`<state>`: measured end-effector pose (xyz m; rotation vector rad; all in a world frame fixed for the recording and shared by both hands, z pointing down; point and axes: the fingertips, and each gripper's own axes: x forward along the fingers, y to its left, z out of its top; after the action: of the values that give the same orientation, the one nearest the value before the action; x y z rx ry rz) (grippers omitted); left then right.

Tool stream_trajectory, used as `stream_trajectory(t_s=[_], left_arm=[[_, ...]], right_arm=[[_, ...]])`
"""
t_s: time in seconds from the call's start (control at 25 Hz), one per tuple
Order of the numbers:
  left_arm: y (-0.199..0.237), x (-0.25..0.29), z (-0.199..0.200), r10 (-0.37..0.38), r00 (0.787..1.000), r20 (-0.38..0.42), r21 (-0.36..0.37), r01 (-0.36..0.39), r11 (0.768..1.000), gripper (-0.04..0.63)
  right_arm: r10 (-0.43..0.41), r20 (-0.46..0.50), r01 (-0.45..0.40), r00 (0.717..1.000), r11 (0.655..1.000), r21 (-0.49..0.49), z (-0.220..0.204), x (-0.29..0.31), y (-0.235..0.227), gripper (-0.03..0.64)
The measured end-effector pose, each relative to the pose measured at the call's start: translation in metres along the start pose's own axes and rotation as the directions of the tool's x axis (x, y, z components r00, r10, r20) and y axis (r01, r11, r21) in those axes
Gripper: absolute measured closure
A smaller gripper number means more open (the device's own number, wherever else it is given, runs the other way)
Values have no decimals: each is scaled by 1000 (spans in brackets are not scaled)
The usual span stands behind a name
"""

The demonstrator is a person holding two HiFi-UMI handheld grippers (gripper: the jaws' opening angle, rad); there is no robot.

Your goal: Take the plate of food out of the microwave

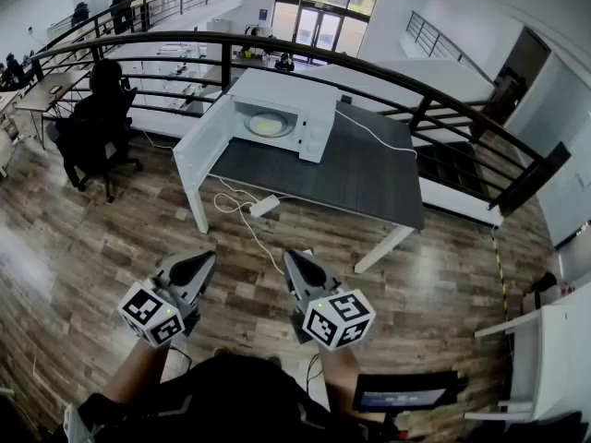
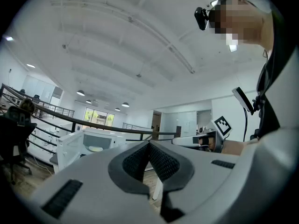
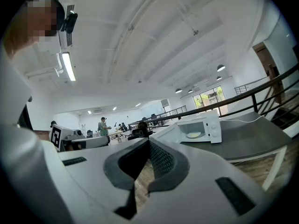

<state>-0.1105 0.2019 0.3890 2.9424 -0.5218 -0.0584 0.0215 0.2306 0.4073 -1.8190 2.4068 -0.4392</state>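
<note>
The wooden floor (image 1: 92, 247) spreads beneath both grippers and runs on ahead of them. Well ahead of the grippers stands a dark grey tabletop (image 1: 342, 173) on white legs. A white microwave (image 1: 314, 109) sits at its far corner, far beyond either gripper's reach. Its door (image 1: 199, 146) is swung fully open to the left.

The left gripper (image 1: 205, 258) and the right gripper (image 1: 294, 258) are held side by side, close to the person's body, apart from each other and roughly level. In the left gripper view the left gripper's (image 2: 149, 143) ribbed pads meet at the tips with nothing between them. In the right gripper view the right gripper (image 3: 148, 141) is likewise closed and empty.

The plate of food (image 1: 270, 125) lies flat inside the microwave's open cavity, well ahead of both grippers. It is a pale round plate with a yellowish portion spread across its middle. It shows left of the jaws in the left gripper view (image 2: 96, 149) and right of them in the right gripper view (image 3: 193, 135).

A white power strip (image 1: 264, 206) with a looped cord lies on the floor in front of the tabletop, between the grippers and the microwave.
</note>
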Motion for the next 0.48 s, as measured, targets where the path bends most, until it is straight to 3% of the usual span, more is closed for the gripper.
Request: stream_trajectory(t_s=[0.48], left_arm=[[7, -2, 2, -10, 1000, 2, -4, 10, 1000, 591]], right_arm=[[6, 0, -6, 1000, 1000, 1, 2, 5, 9, 627]])
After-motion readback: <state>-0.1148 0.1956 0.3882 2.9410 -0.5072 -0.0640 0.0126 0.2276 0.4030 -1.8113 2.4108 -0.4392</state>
